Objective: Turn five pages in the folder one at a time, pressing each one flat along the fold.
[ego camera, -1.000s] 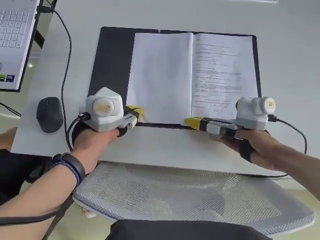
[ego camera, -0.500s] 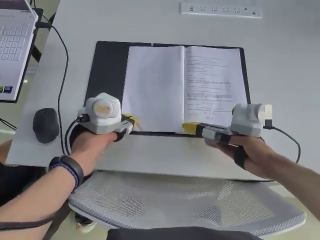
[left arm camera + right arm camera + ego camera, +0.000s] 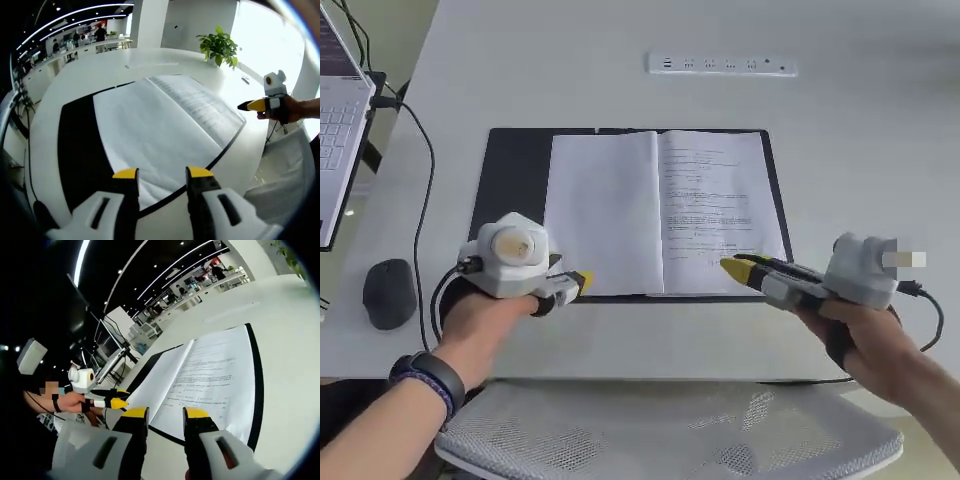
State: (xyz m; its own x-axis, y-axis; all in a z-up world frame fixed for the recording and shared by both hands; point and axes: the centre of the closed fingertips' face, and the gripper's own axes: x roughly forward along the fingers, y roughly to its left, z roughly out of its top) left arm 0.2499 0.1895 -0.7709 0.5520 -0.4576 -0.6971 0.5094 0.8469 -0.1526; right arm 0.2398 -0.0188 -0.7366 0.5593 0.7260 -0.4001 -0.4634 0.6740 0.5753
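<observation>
Jaws apart and empty, the left gripper (image 3: 580,284) and right gripper (image 3: 732,266) hover at the near edge of the folder (image 3: 510,200), whose printed page (image 3: 715,195) looks thin and floppy, so pinch its near right corner lightly.

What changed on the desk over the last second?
The right gripper drew back rightward from the fold; its tip is now over the lower edge of the printed page. Nothing was gripped or released, and both grippers stand open. The left gripper stayed by the lower left corner of the blank page. The folder lies open as before. The wider shift is the headset camera moving.
</observation>
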